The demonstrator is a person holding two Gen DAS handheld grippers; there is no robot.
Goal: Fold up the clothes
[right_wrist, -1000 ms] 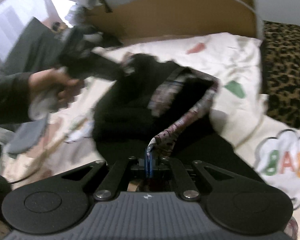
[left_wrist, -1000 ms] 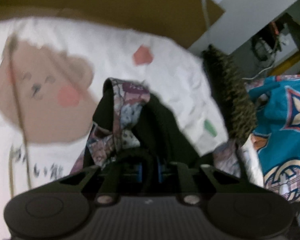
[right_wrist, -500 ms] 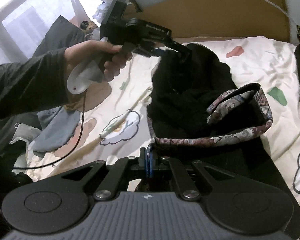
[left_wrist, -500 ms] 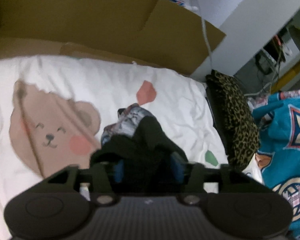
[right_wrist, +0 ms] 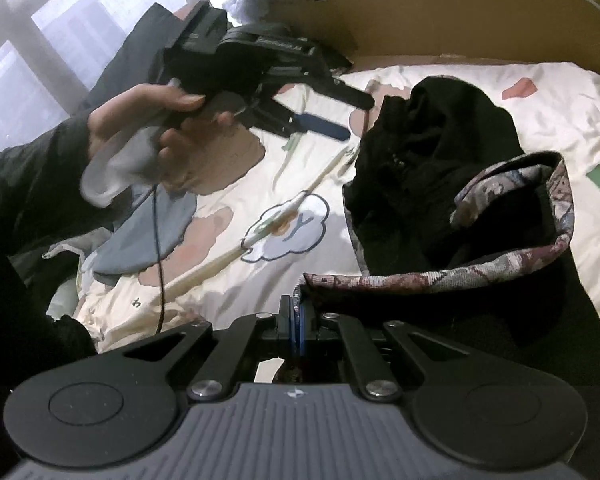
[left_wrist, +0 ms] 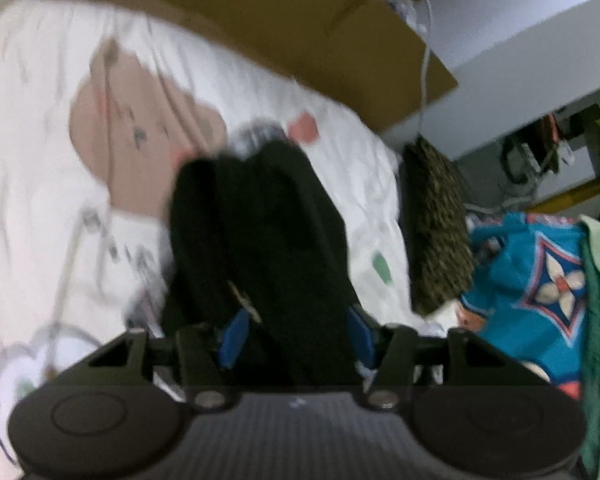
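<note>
A black garment with a patterned woven trim [right_wrist: 440, 184] lies bunched on a white cartoon-print bedsheet [right_wrist: 560, 120]. My right gripper [right_wrist: 297, 322] is shut on the patterned trim at the garment's near edge. My left gripper [right_wrist: 354, 114] is open, just left of the garment's far bunch, held in a hand. In the blurred left wrist view the black garment [left_wrist: 268, 232] lies between my open left gripper's blue pads [left_wrist: 233, 334], whose midpoint [left_wrist: 296, 332] sits over the cloth; no grip on it shows.
Brown cardboard [right_wrist: 480, 16] stands along the sheet's far edge. A leopard-print cushion [left_wrist: 436, 224] and a teal patterned cloth [left_wrist: 540, 280] lie to the right. A grey cloth [right_wrist: 140, 236] and a dark jacket lie at left, near a window.
My left gripper let go of the black garment, opened and drew back to the left. The dropped part settled in a bunch. My right gripper kept its hold on the trim.
</note>
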